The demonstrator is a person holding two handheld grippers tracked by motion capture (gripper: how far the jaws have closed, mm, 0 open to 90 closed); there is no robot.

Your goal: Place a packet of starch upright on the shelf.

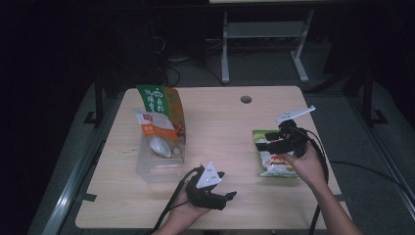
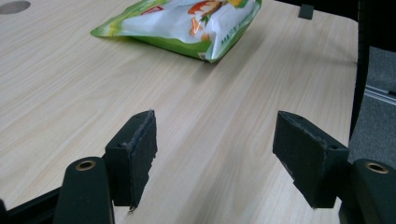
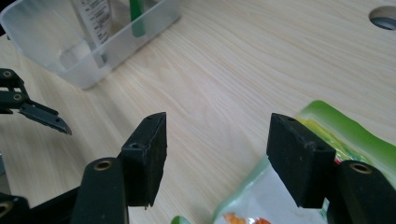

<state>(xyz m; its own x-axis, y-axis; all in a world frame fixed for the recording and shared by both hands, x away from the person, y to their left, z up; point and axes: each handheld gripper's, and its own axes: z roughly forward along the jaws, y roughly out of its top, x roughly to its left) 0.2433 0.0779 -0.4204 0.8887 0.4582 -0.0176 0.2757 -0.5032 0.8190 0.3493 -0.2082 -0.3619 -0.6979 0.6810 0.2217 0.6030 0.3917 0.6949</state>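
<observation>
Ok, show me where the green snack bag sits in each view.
High view: green snack bag at right, under the right gripper.
Left gripper view: top centre.
Right gripper view: bottom right, past the right-hand jaw.
Shared landmark: the round hole in the table.

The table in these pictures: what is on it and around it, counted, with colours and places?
Table: one, pale wood, centre; round cable hole near its far edge.
Clear plastic box: one, see-through, left part of the table.
Snack packets in the box: at least two, one green and orange, one white and orange, standing upright; something white lies below them.
Green and white snack bag: one, lying flat on the right part of the table.
Left tool: black, open, above bare wood at the near edge.
Right tool: black, open, over the bag's edge.
</observation>
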